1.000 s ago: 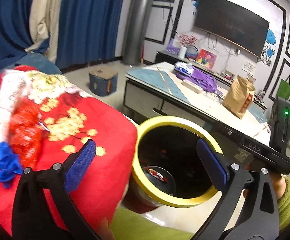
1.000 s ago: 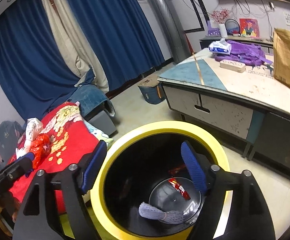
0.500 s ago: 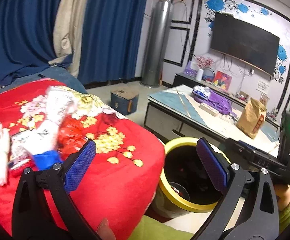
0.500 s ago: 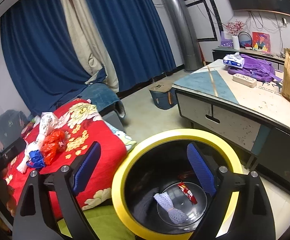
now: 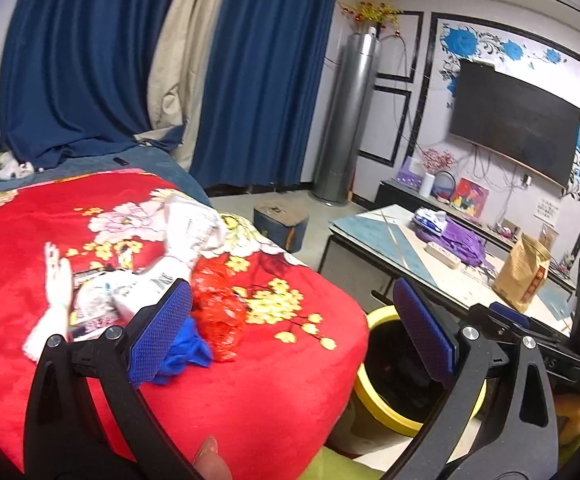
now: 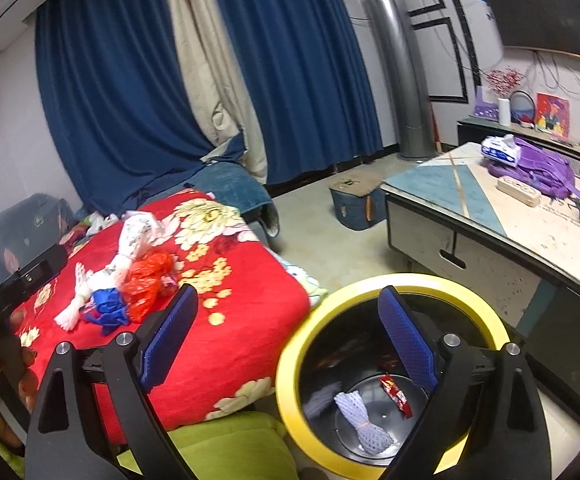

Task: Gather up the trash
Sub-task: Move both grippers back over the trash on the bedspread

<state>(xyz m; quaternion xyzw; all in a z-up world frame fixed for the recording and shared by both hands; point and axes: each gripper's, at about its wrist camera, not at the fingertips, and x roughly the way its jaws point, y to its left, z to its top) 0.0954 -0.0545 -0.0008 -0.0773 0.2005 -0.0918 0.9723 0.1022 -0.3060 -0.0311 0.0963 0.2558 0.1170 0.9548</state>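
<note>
Both grippers are spread wide and hold nothing. The left gripper (image 5: 290, 328) hangs over the near edge of the red blanket (image 5: 250, 392), its left pad in front of the trash pile and its right pad in front of the bin's mouth; it touches neither. The right gripper (image 6: 288, 340) is just as wide apart, with its right pad over the open bin (image 6: 290, 392) and its left pad over the blanket's edge.

The room has dark blue curtains (image 6: 298, 72) with a beige panel between them, a tall silver column (image 5: 346, 120) in the corner and a dark television (image 5: 518, 120) on the wall. A low table (image 6: 462, 196) stands near the bin, carrying a purple bag (image 6: 538, 168) and a brown paper bag (image 5: 524, 272).

The blanket, printed with flowers, covers a seat just beside the bin. The bin is black inside with a yellow rim. On the blanket lies the remaining trash, bunched together: a white printed plastic bag (image 6: 134, 236), a red plastic bag (image 6: 148, 280), a crumpled blue bag (image 6: 108, 308) touching it, and a white foam net (image 6: 76, 300) at the pile's far-left side. In the bottom of the bin lie a pale foam net (image 6: 364, 416) and a small red wrapper (image 6: 396, 394).
</note>
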